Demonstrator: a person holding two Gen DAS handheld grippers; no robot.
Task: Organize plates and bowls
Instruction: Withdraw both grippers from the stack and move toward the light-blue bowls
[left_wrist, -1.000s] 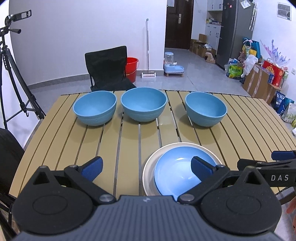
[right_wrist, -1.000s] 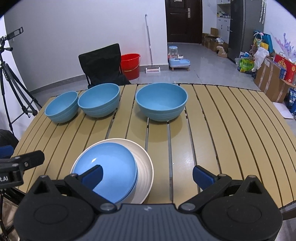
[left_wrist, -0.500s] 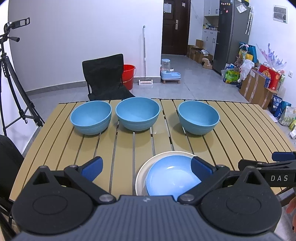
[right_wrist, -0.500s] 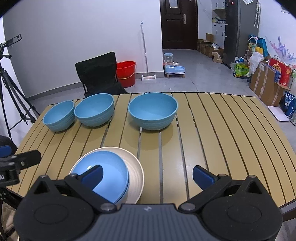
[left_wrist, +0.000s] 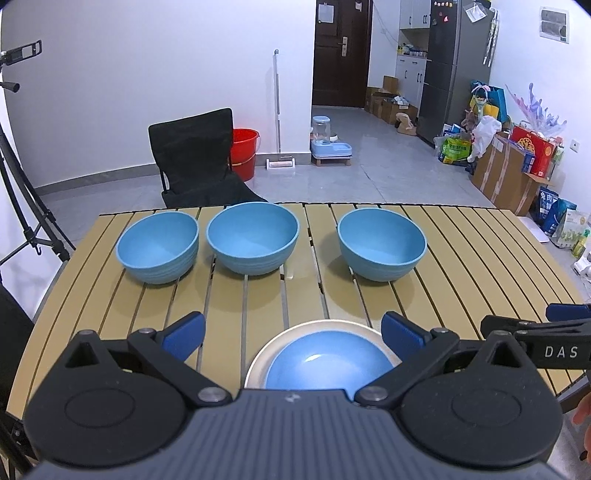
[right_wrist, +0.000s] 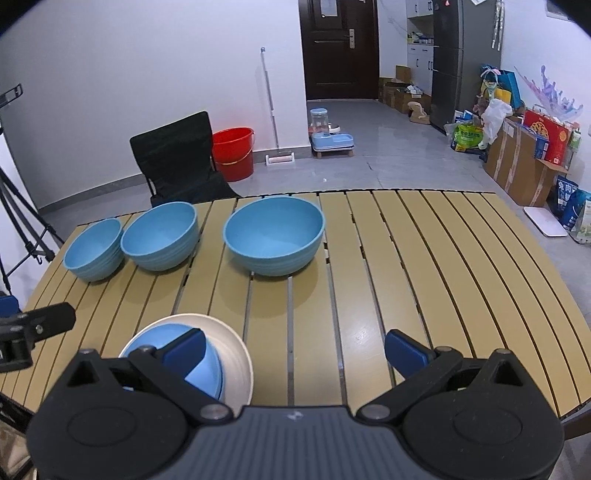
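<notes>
The left gripper's (left_wrist: 291, 330) own body is covering the near part of the white plate (left_wrist: 258, 360) and of the blue plate (left_wrist: 325, 358) stacked on it, so their near rims are going unseen. In the right wrist view, one blue fingertip (right_wrist: 184, 349) is blocking part of that blue plate (right_wrist: 207, 373), and the stack may be holding more than one blue plate, though the edges are blurring together. The right gripper (left_wrist: 535, 332) is running off the picture's right edge, its jaws out of sight. The tripod (left_wrist: 22, 206) is being cut by the left edge.
</notes>
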